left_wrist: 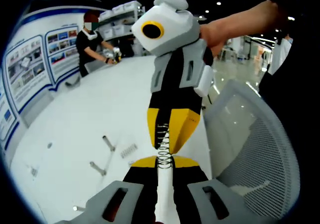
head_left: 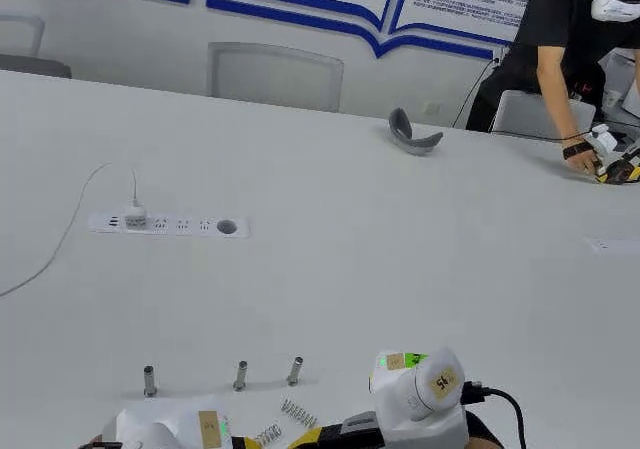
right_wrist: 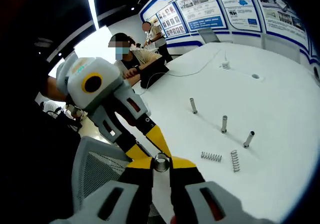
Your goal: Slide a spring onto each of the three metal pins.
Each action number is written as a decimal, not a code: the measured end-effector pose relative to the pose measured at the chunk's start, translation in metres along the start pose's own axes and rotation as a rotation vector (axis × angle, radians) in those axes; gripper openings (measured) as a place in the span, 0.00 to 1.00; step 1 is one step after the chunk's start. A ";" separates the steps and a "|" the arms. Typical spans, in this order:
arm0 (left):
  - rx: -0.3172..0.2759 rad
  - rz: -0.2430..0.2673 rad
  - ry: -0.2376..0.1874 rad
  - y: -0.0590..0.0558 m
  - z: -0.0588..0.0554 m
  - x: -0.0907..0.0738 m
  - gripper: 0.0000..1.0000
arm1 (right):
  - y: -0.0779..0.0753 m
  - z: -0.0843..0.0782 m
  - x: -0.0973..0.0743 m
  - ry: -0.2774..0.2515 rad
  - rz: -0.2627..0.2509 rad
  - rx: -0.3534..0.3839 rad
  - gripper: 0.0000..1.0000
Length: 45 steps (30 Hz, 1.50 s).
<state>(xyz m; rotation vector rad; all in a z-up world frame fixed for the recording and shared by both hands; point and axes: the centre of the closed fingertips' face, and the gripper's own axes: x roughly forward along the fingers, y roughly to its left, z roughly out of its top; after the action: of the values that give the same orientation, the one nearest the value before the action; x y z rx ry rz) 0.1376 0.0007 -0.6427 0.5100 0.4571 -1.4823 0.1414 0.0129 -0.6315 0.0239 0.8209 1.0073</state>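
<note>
Left gripper view: item, held spring (left_wrist: pixel 162 143), one coil, caught at both ends; left gripper (left_wrist: pixel 165 163) closed on the near end, right gripper (right_wrist: pixel 160 163) closed on the far end, the two meeting tip to tip off the near edge of the table (head_left: pixel 350 269), beside a mesh chair (left_wrist: pixel 260 149); long axis runs straight from one gripper to the other, so the right gripper view meets it end-on, open bore toward the lens; how it lies against the tabletop I cannot tell. Items on the table: first pin (head_left: pixel 149 380), second pin (head_left: pixel 240 375), third pin (head_left: pixel 294 371), in a row, upright, all bare; loose spring (head_left: pixel 298 413) and second loose spring (head_left: pixel 268 435), lying flat near the third pin on the person's side. Step, as I judge it: handover or re-grip of the first spring, nothing threaded yet. Next move calls for one gripper to let go; the other to turn the coil's axis upright, centre the bore over a pin top, then lower it.
</note>
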 end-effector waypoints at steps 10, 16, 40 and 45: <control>0.034 -0.037 0.002 -0.008 0.001 0.001 0.09 | 0.006 -0.007 0.001 0.046 0.039 -0.026 0.13; 0.041 -0.053 -0.003 -0.013 0.000 0.003 0.09 | 0.009 -0.011 0.001 0.069 0.058 -0.026 0.12; -0.129 0.045 -0.020 0.003 -0.035 -0.016 0.11 | 0.009 -0.003 0.034 0.077 0.018 0.016 0.12; -0.159 0.067 -0.027 0.006 -0.041 -0.022 0.11 | 0.011 0.000 0.040 0.090 0.022 0.010 0.12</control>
<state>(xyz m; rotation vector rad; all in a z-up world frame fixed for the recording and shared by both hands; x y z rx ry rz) 0.1435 0.0425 -0.6631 0.3759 0.5270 -1.3744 0.1437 0.0496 -0.6516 -0.0042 0.9089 1.0309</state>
